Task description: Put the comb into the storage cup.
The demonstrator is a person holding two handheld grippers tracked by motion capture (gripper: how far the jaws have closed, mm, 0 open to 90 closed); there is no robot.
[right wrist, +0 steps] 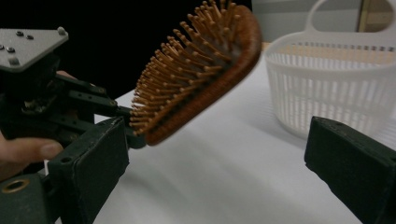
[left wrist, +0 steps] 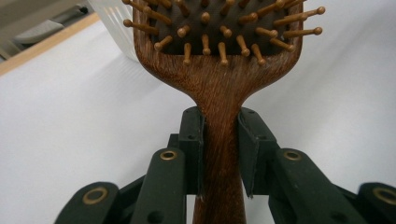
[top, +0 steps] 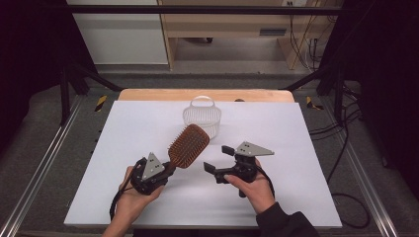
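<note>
A brown wooden paddle hairbrush (top: 188, 145) with wooden pins hangs tilted above the white table, head toward the basket. My left gripper (top: 167, 171) is shut on its handle (left wrist: 219, 140), both pads pressed against the wood. In the right gripper view the hairbrush (right wrist: 201, 70) shows bristles up and to the left, with the left gripper (right wrist: 126, 114) and a thumb behind it. My right gripper (top: 218, 159) stands open just right of the brush, its pads (right wrist: 93, 163) wide apart with nothing between them.
A white slotted plastic basket (top: 201, 116) with a loop handle stands at the back middle of the white table (top: 276, 133). The basket (right wrist: 336, 79) lies ahead of the right gripper. Dark floor, cables and metal rails surround the table.
</note>
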